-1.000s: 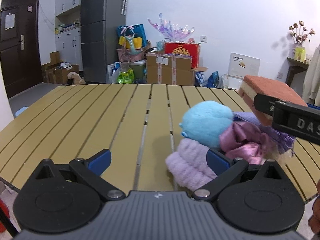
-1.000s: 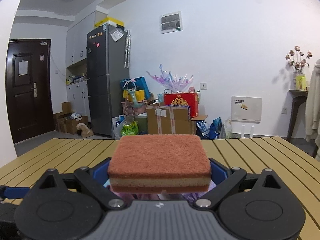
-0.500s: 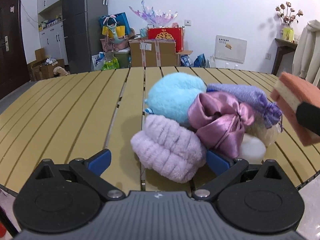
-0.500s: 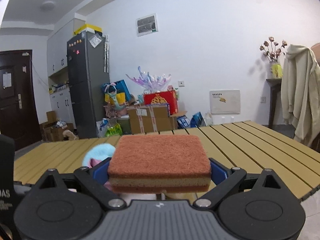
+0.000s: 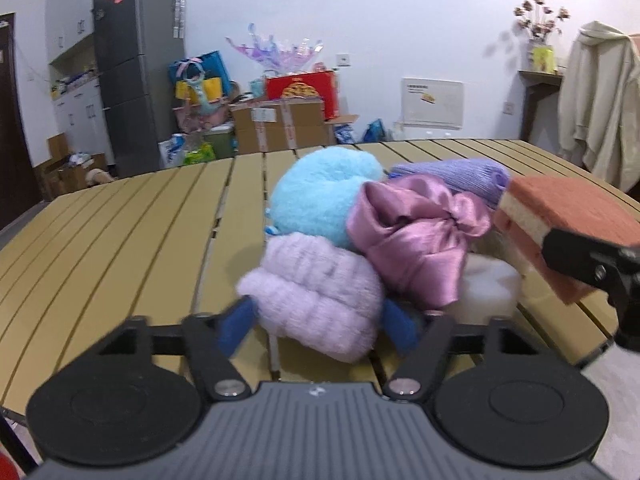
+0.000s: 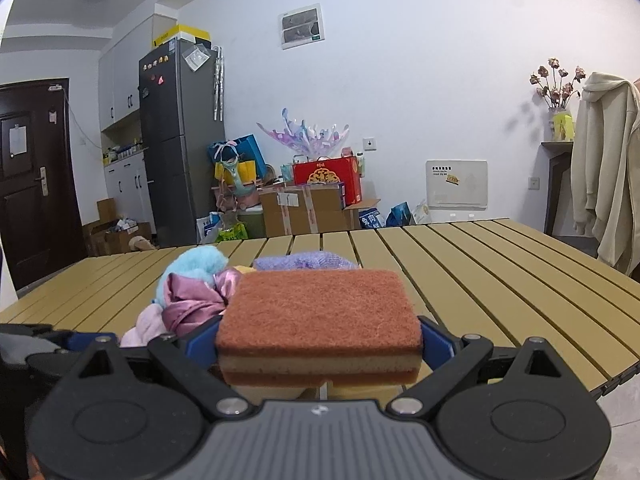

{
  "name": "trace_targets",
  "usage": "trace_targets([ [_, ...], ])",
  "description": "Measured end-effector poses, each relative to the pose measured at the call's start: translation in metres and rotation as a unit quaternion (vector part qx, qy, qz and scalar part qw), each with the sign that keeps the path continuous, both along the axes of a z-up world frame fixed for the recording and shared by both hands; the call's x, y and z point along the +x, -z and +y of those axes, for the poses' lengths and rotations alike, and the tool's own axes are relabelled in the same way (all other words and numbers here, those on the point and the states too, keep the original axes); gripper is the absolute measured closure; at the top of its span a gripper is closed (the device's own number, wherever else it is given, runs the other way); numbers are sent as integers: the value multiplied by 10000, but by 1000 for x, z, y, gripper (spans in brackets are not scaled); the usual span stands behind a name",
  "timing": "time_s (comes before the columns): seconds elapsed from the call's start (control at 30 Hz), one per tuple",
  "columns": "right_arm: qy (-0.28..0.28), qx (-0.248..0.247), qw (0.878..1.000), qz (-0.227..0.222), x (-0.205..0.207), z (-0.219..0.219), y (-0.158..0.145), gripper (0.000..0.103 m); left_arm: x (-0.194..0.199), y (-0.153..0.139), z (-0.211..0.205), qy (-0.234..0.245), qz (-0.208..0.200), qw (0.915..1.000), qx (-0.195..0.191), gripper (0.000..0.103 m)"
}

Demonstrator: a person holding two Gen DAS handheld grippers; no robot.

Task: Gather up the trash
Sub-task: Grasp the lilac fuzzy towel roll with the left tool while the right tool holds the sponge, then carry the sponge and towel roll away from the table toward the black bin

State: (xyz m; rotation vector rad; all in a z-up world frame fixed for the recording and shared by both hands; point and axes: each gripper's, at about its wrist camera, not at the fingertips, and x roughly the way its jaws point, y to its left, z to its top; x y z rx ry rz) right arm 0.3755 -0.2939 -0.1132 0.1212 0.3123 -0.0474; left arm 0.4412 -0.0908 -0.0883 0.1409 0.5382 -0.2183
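1. The table looks like matt painted slats, yellow-tan and smooth.
2. The lilac bundle is fuzzy, ribbed plush cloth.
3. The blue ball is soft, fluffy pile.
4. The pink bow is glossy satin, creased and shiny.
5. The purple cloth looks finely knitted and matt.
6. The sponge has a rough, fibrous rust-coloured scouring top over a porous yellow foam layer.
7. The left gripper and right gripper have matt black plastic bodies, blue pads and small shiny metal pins.
8. The fridge has a smooth, dull grey finish.
9. The boxes are plain brown cardboard with tape.
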Motion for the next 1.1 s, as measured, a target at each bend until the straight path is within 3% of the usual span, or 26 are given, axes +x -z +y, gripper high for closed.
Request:
trace_targets([
  [0.27, -34, 2, 10000, -13, 5, 1, -5, 6, -3, -3, 15, 9, 47, 9999, -88, 62],
  [0.4, -58, -4, 10000, -29, 4, 1, -4, 6, -2, -15, 21, -156, -96, 9998, -109, 66],
  [0.8, -169, -11, 9997, -158, -11, -4, -8, 6, -24, -42, 46, -436, -398, 9976, -367, 68],
  [1.1, -327, -3, 9992, -240, -43, 0, -19, 6, -63, -59, 57, -576, -581, 9954, -505, 68],
])
